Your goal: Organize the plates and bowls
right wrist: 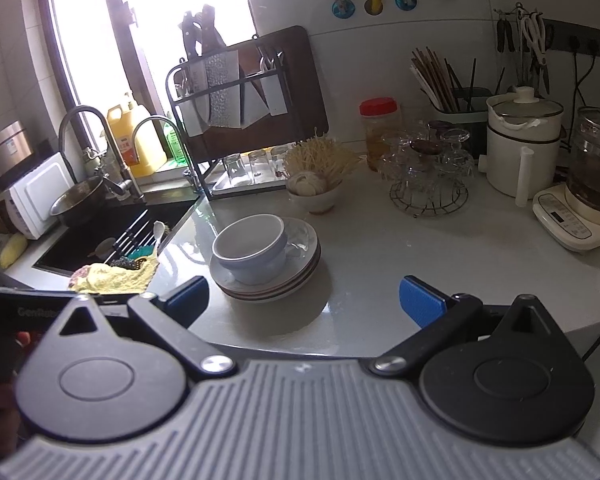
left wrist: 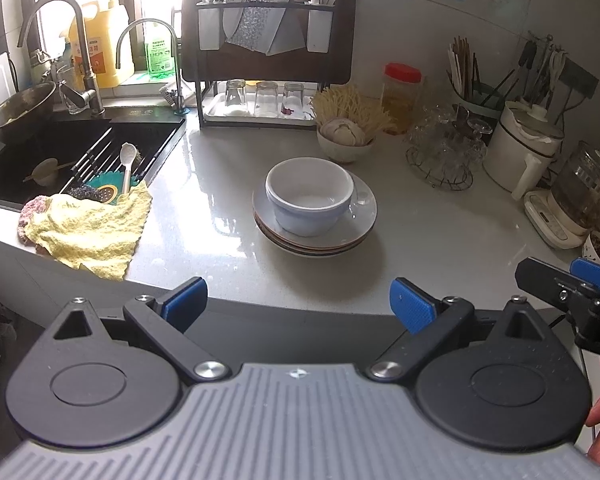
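A white bowl (left wrist: 309,196) sits on a stack of several plates (left wrist: 360,220) in the middle of the grey counter. It also shows in the right wrist view, the bowl (right wrist: 252,250) on the plates (right wrist: 300,264). My left gripper (left wrist: 298,302) is open and empty, held back over the counter's front edge, short of the stack. My right gripper (right wrist: 304,300) is open and empty, near the front edge and just right of the stack. The right gripper's fingers (left wrist: 592,270) show at the right edge of the left wrist view.
A sink (left wrist: 80,148) with a drying rack, spoon and yellow cloth (left wrist: 88,228) lies left. A dish rack with glasses (left wrist: 260,100) stands behind. A bowl of noodles (left wrist: 344,136), a jar (left wrist: 402,96), glassware (left wrist: 444,148), a white pot (left wrist: 528,148) and a kettle (left wrist: 580,200) crowd the back right.
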Tool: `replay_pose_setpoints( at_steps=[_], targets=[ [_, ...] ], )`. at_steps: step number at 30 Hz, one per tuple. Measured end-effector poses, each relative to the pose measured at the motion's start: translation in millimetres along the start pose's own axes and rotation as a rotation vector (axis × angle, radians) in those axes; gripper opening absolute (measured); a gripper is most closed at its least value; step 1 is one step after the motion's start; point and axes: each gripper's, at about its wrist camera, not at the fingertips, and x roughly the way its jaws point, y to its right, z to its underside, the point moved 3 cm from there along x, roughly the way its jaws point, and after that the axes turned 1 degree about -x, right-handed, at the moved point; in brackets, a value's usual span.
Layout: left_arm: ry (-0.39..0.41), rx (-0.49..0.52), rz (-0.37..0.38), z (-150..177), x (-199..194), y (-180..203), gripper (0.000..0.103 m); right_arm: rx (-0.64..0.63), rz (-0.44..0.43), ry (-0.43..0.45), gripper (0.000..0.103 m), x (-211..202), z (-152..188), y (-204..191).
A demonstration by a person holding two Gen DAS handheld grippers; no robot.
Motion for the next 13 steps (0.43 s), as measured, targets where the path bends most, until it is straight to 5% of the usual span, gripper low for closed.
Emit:
replay_pose_setpoints(
  at_steps=[13],
  targets=[
    [0.031,0.007,0.005,6,-12,-8,0.1,-0.016,-0.01,0.038,0.103,-6,5,-13]
  ],
)
